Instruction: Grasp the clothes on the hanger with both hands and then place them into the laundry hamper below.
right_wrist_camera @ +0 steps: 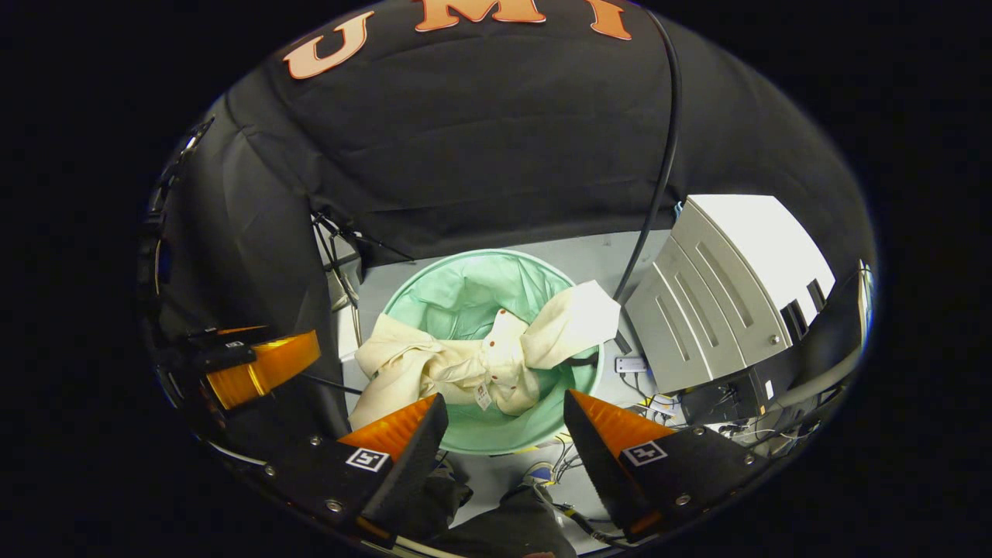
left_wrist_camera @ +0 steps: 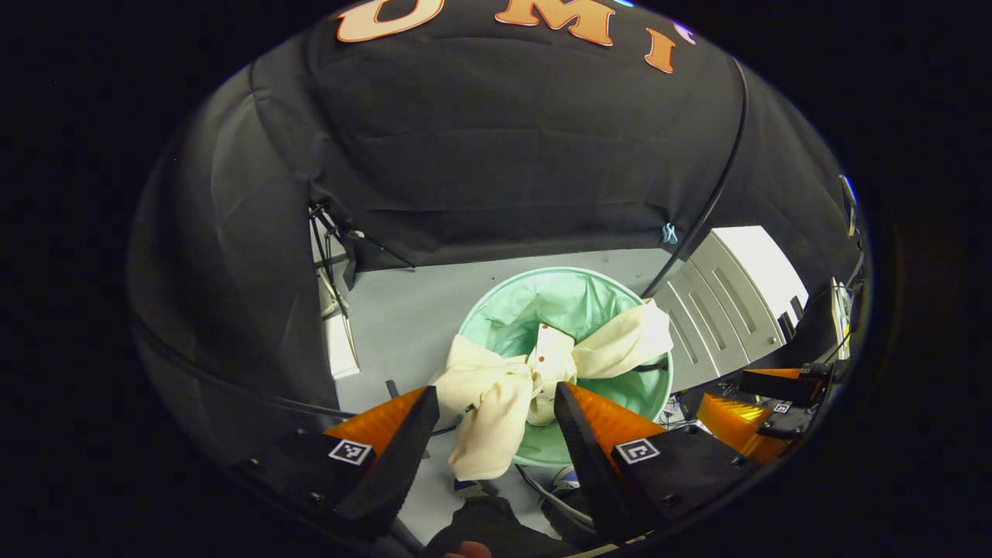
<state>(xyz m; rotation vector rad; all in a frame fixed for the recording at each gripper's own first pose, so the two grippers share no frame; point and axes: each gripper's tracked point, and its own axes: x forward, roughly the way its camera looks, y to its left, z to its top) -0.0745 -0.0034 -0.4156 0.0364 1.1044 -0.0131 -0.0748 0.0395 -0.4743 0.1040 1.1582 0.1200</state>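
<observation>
Across the hamper point(left_wrist_camera: 649, 391) rim — cream shirt point(left_wrist_camera: 527, 372), both tongs apart.

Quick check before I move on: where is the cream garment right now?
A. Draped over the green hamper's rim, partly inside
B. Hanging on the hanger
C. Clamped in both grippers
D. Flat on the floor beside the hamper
A. The cream garment lies across the green hamper, its sleeves spilling over the rim on both sides, while the left gripper and right gripper hover open above it, holding nothing.

Cloth-walled lab booth point(left_wrist_camera: 504, 155), loose cables point(right_wrist_camera: 655, 155)
</observation>
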